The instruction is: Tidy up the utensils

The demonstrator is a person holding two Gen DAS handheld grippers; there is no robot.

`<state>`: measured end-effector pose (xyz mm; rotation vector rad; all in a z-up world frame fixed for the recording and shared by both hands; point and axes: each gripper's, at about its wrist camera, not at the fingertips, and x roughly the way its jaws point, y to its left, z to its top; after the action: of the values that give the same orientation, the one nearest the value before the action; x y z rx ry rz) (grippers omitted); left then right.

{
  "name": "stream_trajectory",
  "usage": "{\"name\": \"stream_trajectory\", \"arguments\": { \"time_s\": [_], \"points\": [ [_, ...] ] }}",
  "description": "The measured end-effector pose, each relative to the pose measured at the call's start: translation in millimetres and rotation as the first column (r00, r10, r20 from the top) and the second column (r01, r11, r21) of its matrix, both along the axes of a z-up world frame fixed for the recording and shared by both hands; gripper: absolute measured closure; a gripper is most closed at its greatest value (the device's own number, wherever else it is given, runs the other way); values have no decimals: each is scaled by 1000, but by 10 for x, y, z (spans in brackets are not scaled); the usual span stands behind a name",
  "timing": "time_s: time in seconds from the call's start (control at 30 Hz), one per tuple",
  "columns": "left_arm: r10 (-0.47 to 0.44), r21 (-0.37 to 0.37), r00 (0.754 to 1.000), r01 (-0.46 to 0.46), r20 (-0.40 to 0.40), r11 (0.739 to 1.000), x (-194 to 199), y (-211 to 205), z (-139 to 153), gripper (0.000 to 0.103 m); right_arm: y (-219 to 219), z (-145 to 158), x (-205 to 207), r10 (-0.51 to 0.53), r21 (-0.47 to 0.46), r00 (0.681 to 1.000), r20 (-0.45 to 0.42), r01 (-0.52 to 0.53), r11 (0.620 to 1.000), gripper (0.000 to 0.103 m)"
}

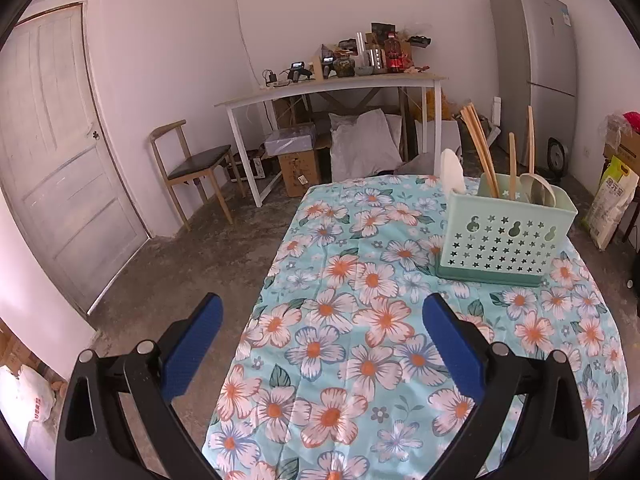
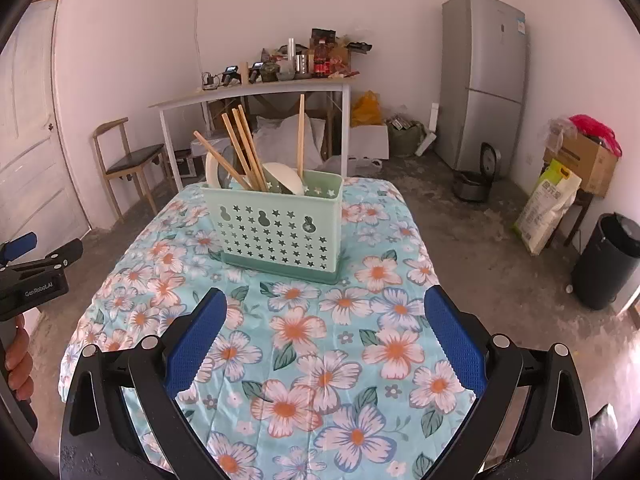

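A: Status on both grippers?

B: Left gripper [image 1: 322, 314] has its jaws spread wide, nothing between them. It hangs over the near left edge of the table [image 1: 400, 380], half over the floor. Right gripper [image 2: 326, 308] is the same: jaws wide apart, only flowered tablecloth [image 2: 320, 360] between the blue pads [image 2: 192, 344].

A: Where's the holder?

B: Green utensil holder [image 2: 276, 236] stands upright on the table toward its far end. In the right wrist view it sits ahead of the jaws, roughly centred, slightly left of the midline, clear of both fingertips. In the left wrist view it's ahead and well off to the right, beyond the right-hand pad, not in line with the gap.

A: Contents?

B: Wooden chopsticks [image 2: 244, 148] stand leaning in it, several in a bunch plus one more upright stick [image 2: 301, 136] toward the right side. White spoons [image 2: 286, 178] sit bowl-up among them. Another white piece [image 1: 452, 172] sticks up at the left end in the left wrist view; can't tell what kind.

A: Anything loose on the table?

B: Only the holder is on the cloth in both views.

A: Left gripper visible from the right side?

B: Yes, at the left edge, with the person's hand [image 2: 18, 356] gripping its handle, off the table's left side.
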<state>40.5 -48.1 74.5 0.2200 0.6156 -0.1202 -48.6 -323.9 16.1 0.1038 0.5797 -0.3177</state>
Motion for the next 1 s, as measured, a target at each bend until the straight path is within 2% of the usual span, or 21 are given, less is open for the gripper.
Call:
{"name": "stream_trajectory", "arguments": {
  "time_s": [0.4, 1.0],
  "points": [
    [57, 9, 998, -56, -20, 998, 86, 92, -25, 6, -31, -23, 36, -31, -38, 999, -13, 30, 999, 8],
    [46, 19, 998, -46, -42, 999, 111, 79, -108, 6, -74, -14, 52, -27, -28, 999, -17, 27, 999, 8]
  ]
}}
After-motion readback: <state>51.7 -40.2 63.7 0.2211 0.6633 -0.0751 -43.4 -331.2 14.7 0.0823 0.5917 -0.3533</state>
